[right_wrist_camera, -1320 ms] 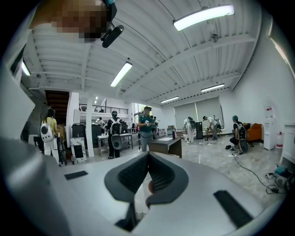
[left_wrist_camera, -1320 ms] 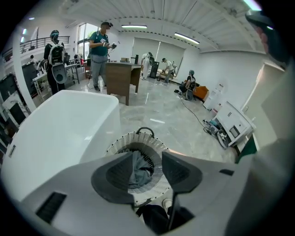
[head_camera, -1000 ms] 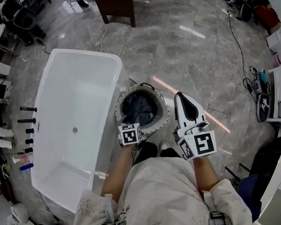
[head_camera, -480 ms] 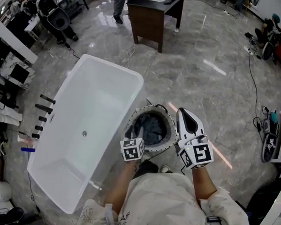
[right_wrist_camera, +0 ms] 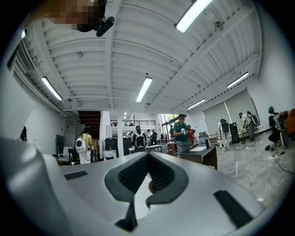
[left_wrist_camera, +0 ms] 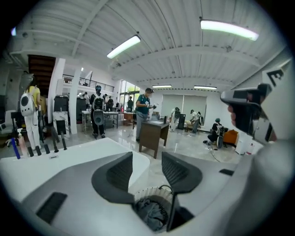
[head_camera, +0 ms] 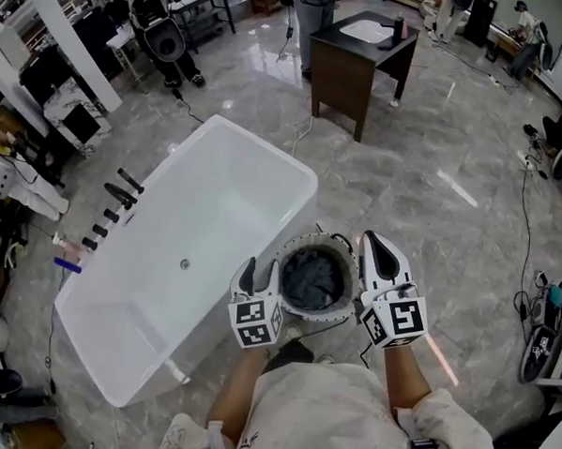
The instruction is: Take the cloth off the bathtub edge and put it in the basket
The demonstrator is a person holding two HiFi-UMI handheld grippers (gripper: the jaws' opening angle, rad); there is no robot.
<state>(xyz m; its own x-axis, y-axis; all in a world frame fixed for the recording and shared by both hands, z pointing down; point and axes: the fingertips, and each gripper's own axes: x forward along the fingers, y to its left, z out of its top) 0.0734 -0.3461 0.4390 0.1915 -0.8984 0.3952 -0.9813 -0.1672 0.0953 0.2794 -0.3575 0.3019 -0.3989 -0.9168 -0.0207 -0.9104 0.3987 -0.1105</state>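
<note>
Bright, even light from ceiling strip lamps [left_wrist_camera: 123,46]; glare streaks on the marble floor [head_camera: 457,189]; gripper views bulge, dark-cornered.

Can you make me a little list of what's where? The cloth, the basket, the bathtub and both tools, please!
cloth: dark grey, bunched up inside the basket
basket: round, on the floor beside the bathtub
bathtub: white, no cloth on its edge
left tool: jaws apart, empty, by the basket's left rim
right tool: jaws together, empty, by the basket's right rim
</note>
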